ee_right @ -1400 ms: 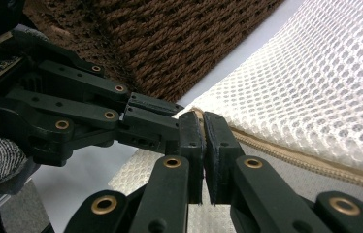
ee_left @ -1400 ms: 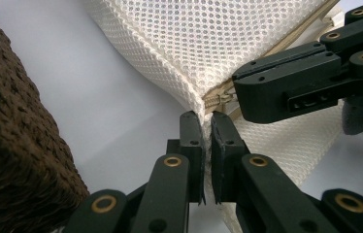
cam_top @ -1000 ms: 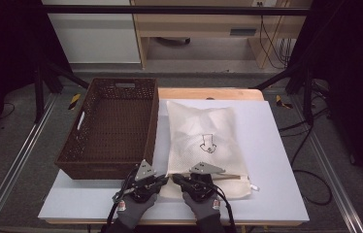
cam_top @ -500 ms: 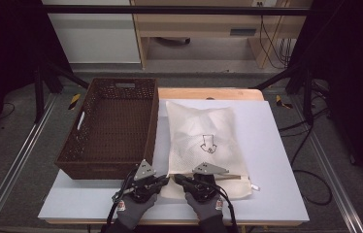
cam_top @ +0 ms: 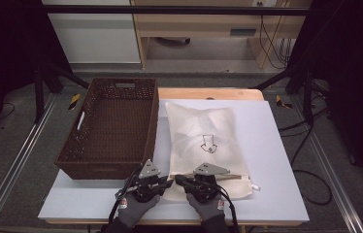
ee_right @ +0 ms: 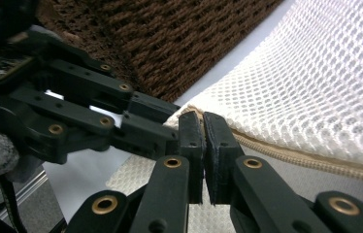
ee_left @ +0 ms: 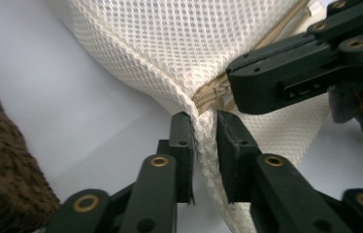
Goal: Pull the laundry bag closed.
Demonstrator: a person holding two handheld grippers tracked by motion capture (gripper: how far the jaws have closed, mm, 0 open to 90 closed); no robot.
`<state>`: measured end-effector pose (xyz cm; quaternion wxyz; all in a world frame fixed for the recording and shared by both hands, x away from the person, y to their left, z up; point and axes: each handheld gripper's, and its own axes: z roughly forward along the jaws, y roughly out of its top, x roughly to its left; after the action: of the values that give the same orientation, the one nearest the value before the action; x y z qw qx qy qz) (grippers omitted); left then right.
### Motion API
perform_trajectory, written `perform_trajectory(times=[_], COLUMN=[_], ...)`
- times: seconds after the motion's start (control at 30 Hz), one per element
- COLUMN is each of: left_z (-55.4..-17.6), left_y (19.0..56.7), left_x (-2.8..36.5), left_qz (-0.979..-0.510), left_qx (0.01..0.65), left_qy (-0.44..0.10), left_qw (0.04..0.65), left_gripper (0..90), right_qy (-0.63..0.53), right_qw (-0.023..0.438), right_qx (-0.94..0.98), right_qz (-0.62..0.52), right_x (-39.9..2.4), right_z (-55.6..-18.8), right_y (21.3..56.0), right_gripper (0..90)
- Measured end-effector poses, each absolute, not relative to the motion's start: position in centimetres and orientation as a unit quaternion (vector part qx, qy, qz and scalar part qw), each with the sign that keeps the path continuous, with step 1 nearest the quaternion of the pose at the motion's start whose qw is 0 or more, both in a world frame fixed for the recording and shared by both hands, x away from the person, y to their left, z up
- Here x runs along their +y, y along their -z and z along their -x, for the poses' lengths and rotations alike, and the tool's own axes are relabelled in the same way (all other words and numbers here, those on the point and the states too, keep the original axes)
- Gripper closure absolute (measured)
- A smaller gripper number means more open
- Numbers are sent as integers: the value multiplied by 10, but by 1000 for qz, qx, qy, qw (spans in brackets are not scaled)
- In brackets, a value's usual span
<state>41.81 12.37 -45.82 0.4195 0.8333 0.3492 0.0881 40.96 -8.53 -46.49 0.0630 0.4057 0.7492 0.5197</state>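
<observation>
A white mesh zip bag (cam_top: 208, 141) with an arrow print lies flat on the white table (cam_top: 276, 145). Both grippers meet at its near left corner. My left gripper (cam_top: 170, 183) (ee_left: 204, 141) has the bag's corner seam (ee_left: 206, 160) between its jaws. They have just been opening and stand slightly apart around the fabric. My right gripper (cam_top: 178, 180) (ee_right: 203, 126) comes from the other side, shut on the beige zipper pull (ee_left: 213, 94) at the end of the zipper (ee_right: 291, 155). In the right gripper view the left gripper (ee_right: 172, 124) sits right beside it.
A brown wicker basket (cam_top: 111, 121) with nothing in it stands on the table's left half, close to the bag's left edge and just beyond my left gripper. Wooden furniture and cables lie past the far edge. White tabletop shows to the right of the bag.
</observation>
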Motion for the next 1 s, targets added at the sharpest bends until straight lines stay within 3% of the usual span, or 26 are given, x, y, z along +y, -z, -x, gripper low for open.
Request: perform_trajectory(times=[0.13,0.23,0.37,1.0], left_z=[-422,-425,-423,-420], left_y=[456,457,459,462], left_x=[119,118,118,126], left_qz=[-837,-837,-838,-821], left_qx=[349,352,356,374], left_qy=[-85,-74,-85,-82], left_qw=[414,412,404,424], left_gripper=[755,819,841,832], right_qy=[-519,-517,-515,-517], right_qw=[70,71,64,63], right_qx=[751,753,754,739], right_qz=[-402,-402,-403,-428], right_x=[-85,-88,-87,-81], right_z=[-409,-410,-411,-410], right_y=[463,462,466,473], right_gripper=[874,873,873,873])
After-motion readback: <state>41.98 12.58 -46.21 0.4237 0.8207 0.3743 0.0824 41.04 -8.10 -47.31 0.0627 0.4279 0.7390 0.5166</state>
